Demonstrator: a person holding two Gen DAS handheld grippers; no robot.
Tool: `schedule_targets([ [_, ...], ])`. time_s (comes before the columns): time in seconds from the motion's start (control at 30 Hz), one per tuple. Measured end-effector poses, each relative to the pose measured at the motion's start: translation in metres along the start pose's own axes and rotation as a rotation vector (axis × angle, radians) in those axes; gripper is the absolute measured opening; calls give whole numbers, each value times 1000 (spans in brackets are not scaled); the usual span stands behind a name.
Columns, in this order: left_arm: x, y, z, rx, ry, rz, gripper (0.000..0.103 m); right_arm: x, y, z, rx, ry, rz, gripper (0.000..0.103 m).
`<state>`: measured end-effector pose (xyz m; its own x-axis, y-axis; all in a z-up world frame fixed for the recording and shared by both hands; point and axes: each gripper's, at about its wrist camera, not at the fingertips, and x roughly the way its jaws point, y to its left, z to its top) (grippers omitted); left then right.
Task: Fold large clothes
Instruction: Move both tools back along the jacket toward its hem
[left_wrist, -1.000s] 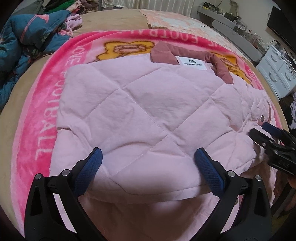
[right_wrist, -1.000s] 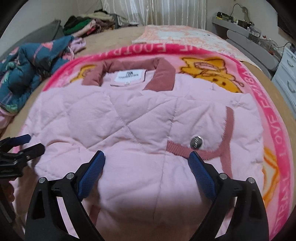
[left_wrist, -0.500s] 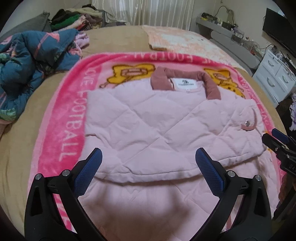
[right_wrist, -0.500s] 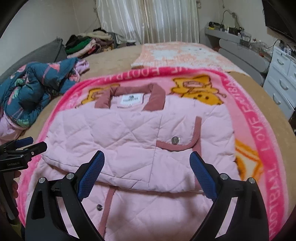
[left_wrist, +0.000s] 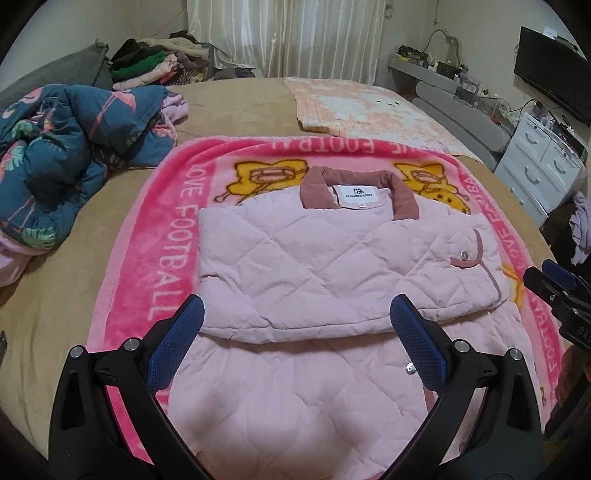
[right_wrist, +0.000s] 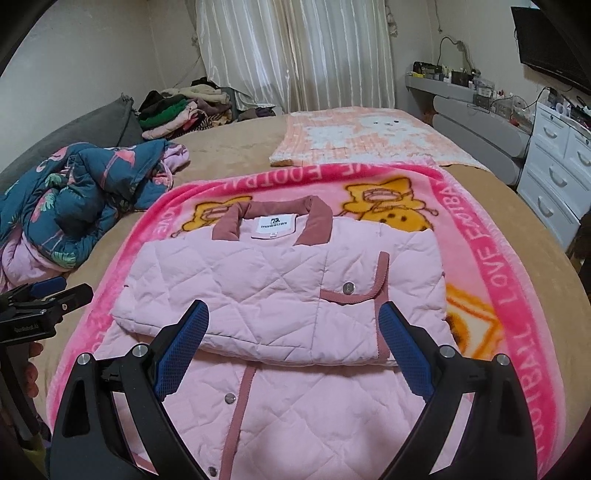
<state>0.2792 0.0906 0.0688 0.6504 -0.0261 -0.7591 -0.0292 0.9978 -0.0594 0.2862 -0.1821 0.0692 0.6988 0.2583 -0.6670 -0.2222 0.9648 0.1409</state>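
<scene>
A pale pink quilted jacket (left_wrist: 332, 258) (right_wrist: 280, 288) with a dusty-rose collar (left_wrist: 400, 192) lies on a pink cartoon blanket (left_wrist: 173, 236) (right_wrist: 509, 280). Its sleeves are folded over the front, and the lower body stretches toward me. A snap pocket (right_wrist: 347, 288) shows on the right side. My left gripper (left_wrist: 297, 338) hovers open above the lower half, holding nothing. My right gripper (right_wrist: 293, 339) is open too, above the sleeve fold's near edge. Each gripper appears at the other view's edge: the right gripper (left_wrist: 554, 284) and the left gripper (right_wrist: 51, 291).
A crumpled dark blue flamingo-print quilt (left_wrist: 62, 155) (right_wrist: 74, 199) lies at the left on the tan bed (left_wrist: 236, 103). A peach towel (right_wrist: 362, 136) lies beyond the blanket. A pile of clothes (right_wrist: 181, 107) sits at the back left. White drawers (right_wrist: 557, 173) stand to the right.
Both grippers have pulled back and up from the jacket, so much more of it and the bed shows. The jacket lies still. Both stay open.
</scene>
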Motion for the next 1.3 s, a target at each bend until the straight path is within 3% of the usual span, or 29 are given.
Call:
schedule_targets([
  [1.07,-101,-17,-21,19,-154,-28,95,-116,3,-12,-19,-145,37,93],
  [1.13,-106,-18,-24,23,-162,-25,95,-123,4,-14,-26,-154,41,97],
  [1.3,-115,-18,-32,28,-176,-21,95,-138,5,-20,-34,-173,45,98],
])
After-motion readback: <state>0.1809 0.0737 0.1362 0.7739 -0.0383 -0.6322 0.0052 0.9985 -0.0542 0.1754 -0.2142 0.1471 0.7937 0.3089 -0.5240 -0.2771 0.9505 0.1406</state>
